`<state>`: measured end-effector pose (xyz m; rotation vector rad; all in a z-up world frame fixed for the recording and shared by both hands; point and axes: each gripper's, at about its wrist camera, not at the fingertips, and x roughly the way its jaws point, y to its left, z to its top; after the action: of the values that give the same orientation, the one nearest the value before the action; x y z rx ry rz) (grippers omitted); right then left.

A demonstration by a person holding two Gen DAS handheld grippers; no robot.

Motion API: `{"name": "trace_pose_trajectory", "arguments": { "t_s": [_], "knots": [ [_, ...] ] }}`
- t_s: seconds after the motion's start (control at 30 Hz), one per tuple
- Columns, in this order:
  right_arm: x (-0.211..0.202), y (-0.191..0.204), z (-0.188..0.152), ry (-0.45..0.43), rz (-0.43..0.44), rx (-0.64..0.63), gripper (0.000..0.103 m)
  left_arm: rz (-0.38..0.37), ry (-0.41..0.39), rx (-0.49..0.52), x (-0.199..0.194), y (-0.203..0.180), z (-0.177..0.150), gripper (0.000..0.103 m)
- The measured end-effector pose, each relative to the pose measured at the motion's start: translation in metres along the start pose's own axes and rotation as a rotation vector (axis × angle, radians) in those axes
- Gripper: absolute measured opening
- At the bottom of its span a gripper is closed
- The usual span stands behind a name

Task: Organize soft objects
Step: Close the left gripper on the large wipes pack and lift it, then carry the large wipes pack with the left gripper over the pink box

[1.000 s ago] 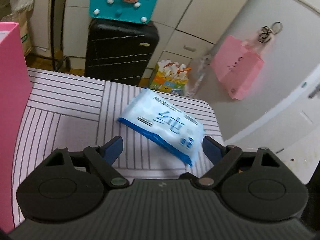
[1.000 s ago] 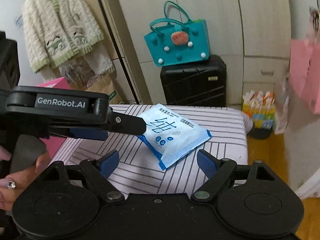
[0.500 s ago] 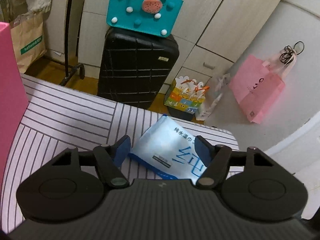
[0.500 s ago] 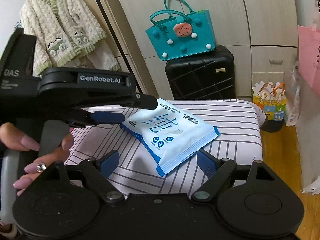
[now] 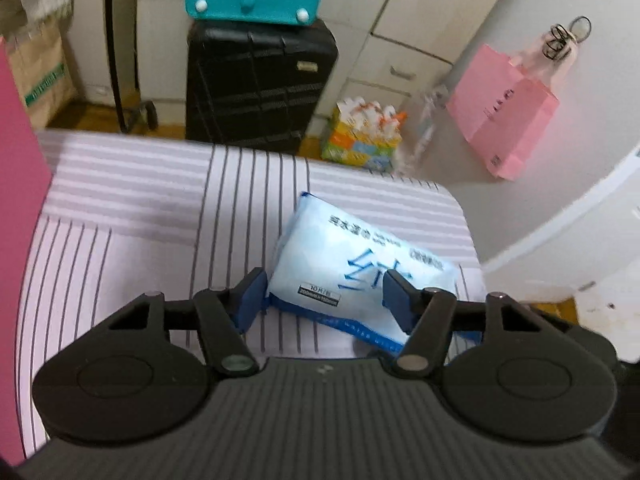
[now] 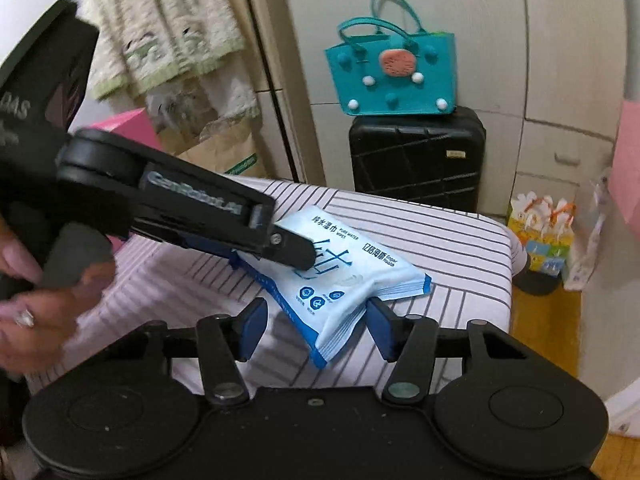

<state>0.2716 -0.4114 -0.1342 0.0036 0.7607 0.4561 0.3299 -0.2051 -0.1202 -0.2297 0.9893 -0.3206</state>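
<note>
**A:** Blue and white, with blue edging: is that the wipes pack (image 5: 352, 264) I'm after?

**B:** Yes. I see it lying on the striped cover (image 5: 140, 208), towards the rounded far corner on the right in my left wrist view. It's skewed to the stripes.

**A:** What is my left gripper (image 5: 322, 298) doing?

**B:** Its jaws have just been closing, with the near end of the pack between them. From my right wrist view it comes in from the left. One black finger lies on top of the printed face and the blue pad of the other is under the edge. To me it looks clamped on the pack. That end seems slightly raised, but I can't be sure.

**A:** And the right gripper (image 6: 318, 330)?

**B:** Also just been closing, around the pack's nearest corner. One pad is right up against the pack's edge. The other is clear of it, with striped cloth showing in the gap, so I'd call those jaws apart.

**A:** Who's holding the left tool?

**B:** A hand (image 6: 36, 312) is wrapped round its handle at the left edge, blurred.

**A:** Anything else nearby?

**B:** A pink box (image 5: 16, 200) stands at the cover's left side, well apart from the pack. Beyond the cover there's a black suitcase (image 6: 416, 156) with a teal bag (image 6: 392, 76) on top.
</note>
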Motion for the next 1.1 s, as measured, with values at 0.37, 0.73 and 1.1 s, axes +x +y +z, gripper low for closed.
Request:
{"name": "trace_pose_trajectory", "arguments": {
  "t_s": [0.37,0.73,1.1],
  "knots": [
    [-0.030,-0.012,-0.019,-0.021,0.020,0.006,0.082,-0.172,0.107,-0.049,-0.020,0.015,-0.032,0.053],
    [-0.020,-0.017,-0.024,-0.005,-0.006,0.149,0.062,-0.137,0.068,0.046,-0.018,0.006,-0.028,0.052],
    [-0.021,0.016,-0.026,-0.016,-0.133,0.041,0.060,-0.167,0.044,0.075,-0.021,-0.002,-0.044,0.050]
  ]
}}
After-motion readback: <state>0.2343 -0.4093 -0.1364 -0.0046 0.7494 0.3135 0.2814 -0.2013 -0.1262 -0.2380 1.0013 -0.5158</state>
